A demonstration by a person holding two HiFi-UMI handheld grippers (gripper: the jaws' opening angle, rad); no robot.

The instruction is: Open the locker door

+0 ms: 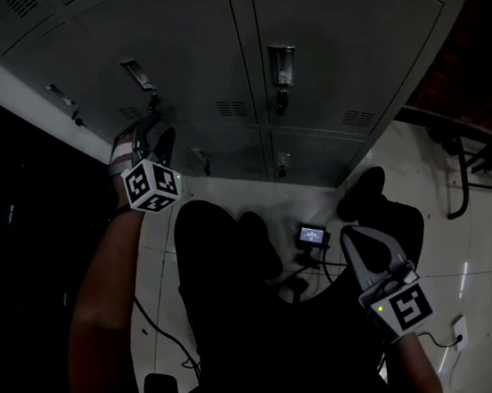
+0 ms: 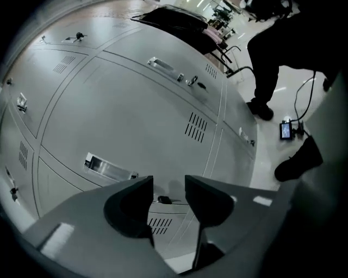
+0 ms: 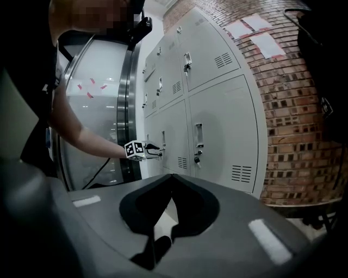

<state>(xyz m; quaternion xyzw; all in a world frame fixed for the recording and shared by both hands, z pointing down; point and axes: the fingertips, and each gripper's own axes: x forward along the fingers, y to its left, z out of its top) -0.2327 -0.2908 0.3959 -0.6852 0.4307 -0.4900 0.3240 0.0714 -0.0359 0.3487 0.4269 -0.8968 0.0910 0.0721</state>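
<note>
**Left gripper at locker door, door shut**

The left gripper (image 1: 151,127) is being held up close to the locker door (image 1: 191,54), at 10 o'clock in the head view. Its jaws are being held spread, and nothing is being pinched. In the left gripper view a small dark key (image 2: 165,200) is being framed in the jaw gap at 6 o'clock, on the door face beyond the tips. Whether it is being touched cannot be told. A recessed handle (image 2: 109,167) is being shown at 8 o'clock, with vent slots (image 2: 197,126) near centre. The door is lying flush with its neighbours, shut.

The right gripper (image 1: 353,242) is being held low at 4 o'clock in the head view, well apart from the lockers, over the floor (image 1: 467,234). Its jaws are being held pressed together, tips meeting, with nothing between them. A brick wall (image 3: 296,119) is being shown at 3 o'clock in its view.

A small screen (image 1: 311,235) is lying on the floor just off centre, toward 4 o'clock.
</note>
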